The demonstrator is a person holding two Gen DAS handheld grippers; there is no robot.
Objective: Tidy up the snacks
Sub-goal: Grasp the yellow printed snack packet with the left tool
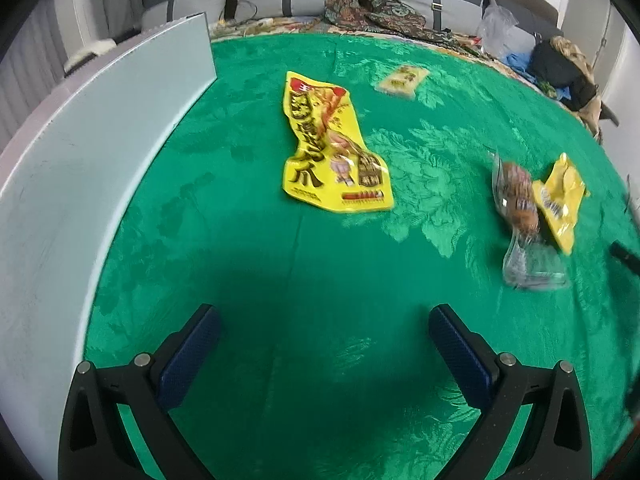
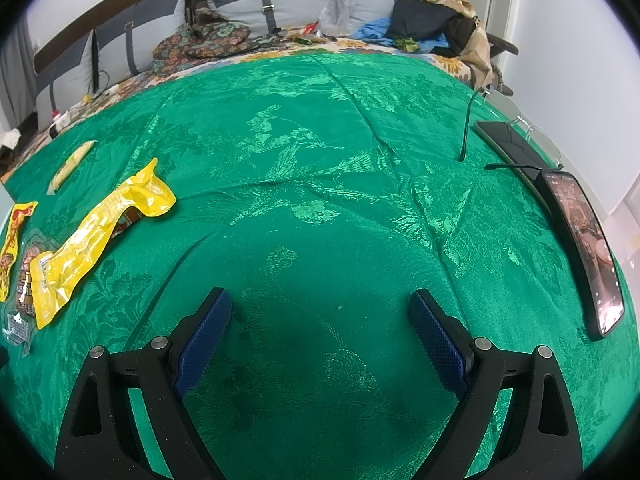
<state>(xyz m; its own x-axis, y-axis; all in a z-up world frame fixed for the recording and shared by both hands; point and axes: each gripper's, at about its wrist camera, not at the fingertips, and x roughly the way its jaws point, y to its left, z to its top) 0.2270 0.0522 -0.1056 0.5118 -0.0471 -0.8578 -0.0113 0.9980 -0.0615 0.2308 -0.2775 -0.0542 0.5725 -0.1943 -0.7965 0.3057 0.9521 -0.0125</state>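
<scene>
Left gripper (image 1: 324,344) hovering over bare green cloth (image 1: 304,264), blue-padded fingers (image 1: 192,354) spread wide, nothing between them. Right gripper (image 2: 322,334) likewise released, fingers (image 2: 206,340) parted above an empty stretch of the same cloth.

Ahead of the left fingers, slightly far: large yellow snack packet (image 1: 334,146) lying flat, printed side up with big black characters. Far beyond it, a small pale-yellow wrapped snack (image 1: 402,80), well apart from the rest. To the right in the left wrist view, a clear pouch with brown contents (image 1: 520,208), blurred, possibly dried meat; touching its right side, a smaller yellow packet (image 1: 560,200). Along the left edge, a tall pale grey panel (image 1: 100,152) standing on the cloth, perhaps the wall of a box.

From the right wrist view, left side: crumpled yellow packet (image 2: 92,240) partly overlapping the clear pouch (image 2: 24,280) at the near left; edge of the large yellow packet (image 2: 12,240) further left; pale wrapped snack (image 2: 72,166) farther off. On the right, a lit phone (image 2: 588,248) lying near the cloth's edge, a second dark phone (image 2: 508,140) beyond it, a black cable (image 2: 466,120) rising beside that.

At the far edge: grey cushions (image 2: 248,8), patterned fabric (image 2: 208,40), a clear plastic bag (image 2: 338,4), heaped clothes (image 2: 432,20).
</scene>
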